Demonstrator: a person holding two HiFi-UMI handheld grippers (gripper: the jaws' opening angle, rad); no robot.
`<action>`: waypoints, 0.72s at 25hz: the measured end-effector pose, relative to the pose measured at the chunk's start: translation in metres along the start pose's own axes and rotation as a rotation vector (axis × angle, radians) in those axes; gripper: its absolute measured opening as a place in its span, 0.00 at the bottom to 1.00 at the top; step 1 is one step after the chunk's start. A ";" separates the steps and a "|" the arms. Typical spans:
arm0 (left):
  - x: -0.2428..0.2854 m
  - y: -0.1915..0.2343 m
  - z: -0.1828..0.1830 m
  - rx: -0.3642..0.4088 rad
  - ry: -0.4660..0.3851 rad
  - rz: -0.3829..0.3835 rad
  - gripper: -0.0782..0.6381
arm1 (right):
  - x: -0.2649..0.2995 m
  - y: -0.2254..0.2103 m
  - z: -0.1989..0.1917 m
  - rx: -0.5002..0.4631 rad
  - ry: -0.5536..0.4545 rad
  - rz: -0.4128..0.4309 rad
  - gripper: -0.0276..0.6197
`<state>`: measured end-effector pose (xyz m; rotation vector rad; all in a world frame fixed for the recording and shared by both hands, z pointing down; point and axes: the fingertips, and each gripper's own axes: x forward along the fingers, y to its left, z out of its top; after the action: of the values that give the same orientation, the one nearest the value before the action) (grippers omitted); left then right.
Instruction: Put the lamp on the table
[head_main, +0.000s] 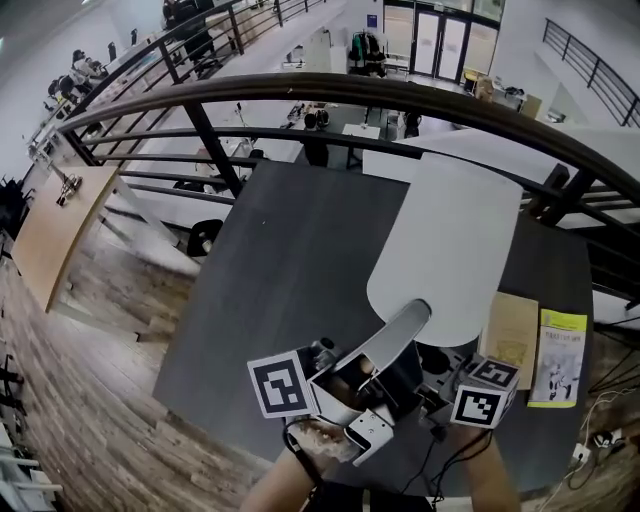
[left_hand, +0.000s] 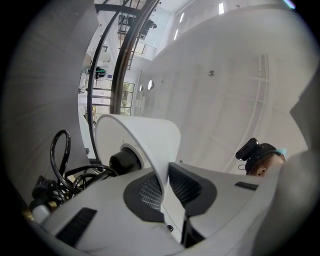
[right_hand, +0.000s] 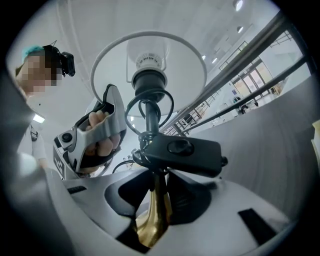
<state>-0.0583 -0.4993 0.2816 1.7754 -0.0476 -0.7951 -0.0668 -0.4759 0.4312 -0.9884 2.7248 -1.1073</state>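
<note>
The lamp (head_main: 445, 250) is held tilted above the near part of the dark counter (head_main: 290, 260), its white shade (left_hand: 145, 135) pointing away from the person; the left gripper (left_hand: 167, 190) has its fingers (left_hand: 192, 185) drawn narrow, pinching the thin rim of the shade. The right gripper (right_hand: 157, 197) has its fingers (right_hand: 187, 200) closed on the brass stem (right_hand: 155, 215), right beside the black switch (right_hand: 182, 150); a black cord (left_hand: 57, 155) loops near the socket; a tan booklet (head_main: 510, 340) lies on the counter beside the shade
</note>
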 end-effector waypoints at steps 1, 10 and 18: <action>0.002 0.003 0.002 0.000 -0.001 -0.005 0.18 | 0.001 -0.004 0.002 -0.002 -0.001 0.000 0.22; 0.018 0.023 0.015 0.016 0.004 -0.032 0.18 | 0.007 -0.033 0.017 -0.020 -0.005 -0.006 0.22; 0.035 0.040 0.033 0.046 0.025 -0.066 0.18 | 0.018 -0.062 0.038 -0.054 -0.023 -0.026 0.22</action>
<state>-0.0346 -0.5555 0.2946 1.8382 0.0093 -0.8250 -0.0375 -0.5433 0.4464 -1.0395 2.7452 -1.0241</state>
